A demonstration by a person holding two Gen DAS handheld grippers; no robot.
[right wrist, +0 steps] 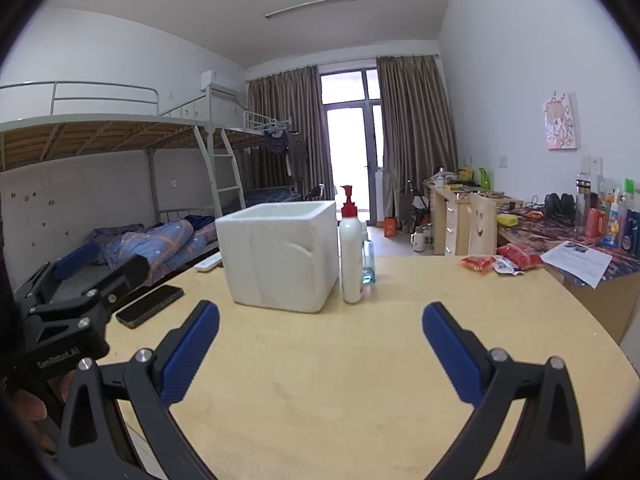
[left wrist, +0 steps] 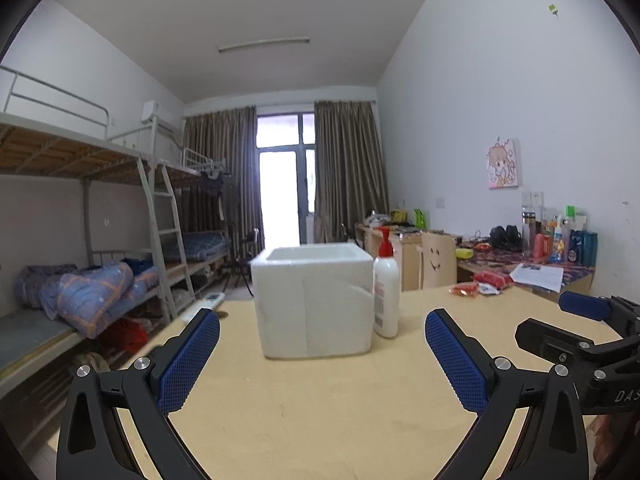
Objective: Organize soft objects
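Observation:
A white foam box with an open top stands on the wooden table, seen also in the right wrist view. Several soft red packets lie at the table's far right edge, also seen in the right wrist view. My left gripper is open and empty, held above the table in front of the box. My right gripper is open and empty, beside the left one; it shows at the right of the left wrist view.
A white pump bottle with a red top stands right of the box, a small clear bottle behind it. A black phone and a white remote lie left. A cluttered desk and bunk beds flank the table.

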